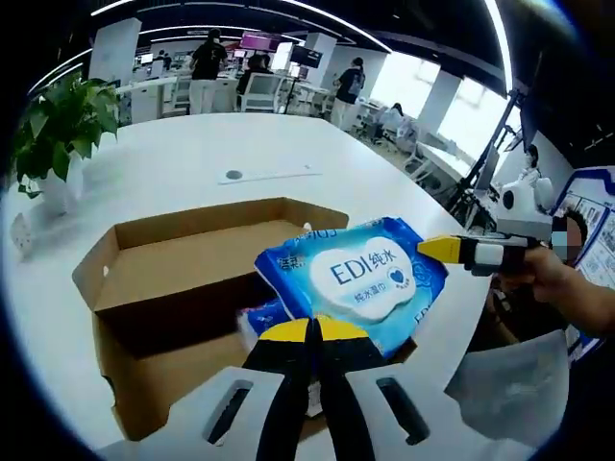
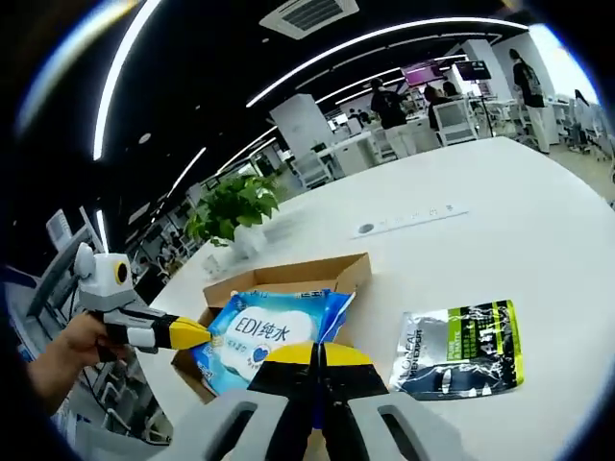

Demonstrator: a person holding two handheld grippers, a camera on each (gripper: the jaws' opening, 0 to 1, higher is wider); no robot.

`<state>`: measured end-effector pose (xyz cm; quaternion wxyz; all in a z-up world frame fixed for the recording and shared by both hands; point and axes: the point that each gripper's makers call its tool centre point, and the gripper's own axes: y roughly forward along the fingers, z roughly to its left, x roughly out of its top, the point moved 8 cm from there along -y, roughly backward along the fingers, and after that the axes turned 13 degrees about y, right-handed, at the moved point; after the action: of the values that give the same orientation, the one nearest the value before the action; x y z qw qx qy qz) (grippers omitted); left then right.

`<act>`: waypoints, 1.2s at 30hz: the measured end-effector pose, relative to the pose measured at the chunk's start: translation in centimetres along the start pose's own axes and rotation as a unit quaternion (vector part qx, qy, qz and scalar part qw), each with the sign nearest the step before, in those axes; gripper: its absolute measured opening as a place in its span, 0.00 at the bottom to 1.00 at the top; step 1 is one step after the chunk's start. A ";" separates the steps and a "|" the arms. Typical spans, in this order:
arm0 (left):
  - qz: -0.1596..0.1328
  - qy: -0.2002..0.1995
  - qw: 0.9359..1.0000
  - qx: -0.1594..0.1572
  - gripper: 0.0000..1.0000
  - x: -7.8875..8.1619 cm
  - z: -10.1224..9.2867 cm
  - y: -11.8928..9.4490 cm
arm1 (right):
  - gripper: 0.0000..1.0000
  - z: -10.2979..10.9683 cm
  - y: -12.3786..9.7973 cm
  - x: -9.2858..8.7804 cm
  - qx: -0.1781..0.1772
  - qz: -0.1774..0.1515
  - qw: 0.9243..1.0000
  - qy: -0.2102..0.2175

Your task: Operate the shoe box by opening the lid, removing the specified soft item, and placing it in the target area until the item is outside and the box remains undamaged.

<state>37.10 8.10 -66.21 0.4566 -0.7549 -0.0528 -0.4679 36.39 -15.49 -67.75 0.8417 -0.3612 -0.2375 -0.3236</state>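
Both tongs, left (image 1: 313, 331) and right (image 2: 315, 357), pinch the wipes pack (image 1: 356, 279) shut above the open shoe box (image 1: 144, 259). We risk tearing it if they pull apart.

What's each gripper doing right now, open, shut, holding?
Left gripper: shut on the blue wet wipes pack, held above the open cardboard box.
Right gripper: shut on the same wet wipes pack.

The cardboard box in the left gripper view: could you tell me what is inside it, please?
Inside the open cardboard box, a second blue wipes pack peeks out. The lifted wipes pack, gripped at its edges by both grippers, covers the rest of it and the box's right side.
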 end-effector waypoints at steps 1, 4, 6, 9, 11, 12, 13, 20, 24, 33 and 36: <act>0.000 0.001 1.000 -0.001 0.00 0.2 -0.2 0.2 | 0.00 -0.2 -0.2 0.1 -0.002 -0.002 1.000 0.002; 0.000 0.006 1.000 -0.007 0.00 0.7 -0.9 0.8 | 0.00 -0.8 -0.7 0.5 -0.007 -0.005 1.000 0.003; -0.002 0.008 1.000 -0.010 0.00 1.1 -1.3 1.2 | 0.00 -1.2 -1.1 0.7 -0.011 -0.008 1.000 0.005; -0.006 0.012 1.000 -0.017 0.00 1.8 -2.0 1.8 | 0.00 -2.0 -1.8 1.3 -0.017 -0.014 1.000 0.011; -0.008 0.013 1.000 -0.022 0.00 2.2 -2.4 2.2 | 0.00 -2.4 -2.2 1.5 -0.022 -0.017 1.000 0.011; -0.009 0.013 1.000 -0.023 0.00 2.4 -2.6 2.4 | 0.00 -2.6 -2.4 1.6 -0.024 -0.018 0.999 0.011; -0.010 0.015 1.000 -0.026 0.00 2.6 -2.9 2.6 | 0.00 -2.8 -2.6 1.7 -0.027 -0.020 0.999 0.012; -0.016 0.017 0.999 -0.039 0.00 3.5 -4.3 4.0 | 0.00 -4.5 -3.9 2.5 -0.042 -0.026 0.999 0.014; -0.018 0.015 0.999 -0.043 0.00 3.9 -5.0 4.8 | 0.00 -5.3 -4.5 2.9 -0.048 -0.030 0.998 0.015; -0.014 0.023 0.998 -0.049 0.00 4.5 -5.9 6.6 | 0.00 -7.0 -5.1 3.4 -0.060 -0.035 0.997 0.019; -0.011 0.024 0.998 -0.049 0.00 4.4 -6.2 7.4 | 0.00 -7.7 -5.0 3.5 -0.063 -0.034 0.997 0.021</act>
<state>39.18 -2.30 -66.71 0.4149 -0.7643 -0.0272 -0.4929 36.49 -25.33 -68.06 0.8106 -0.3983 -0.2107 -0.3741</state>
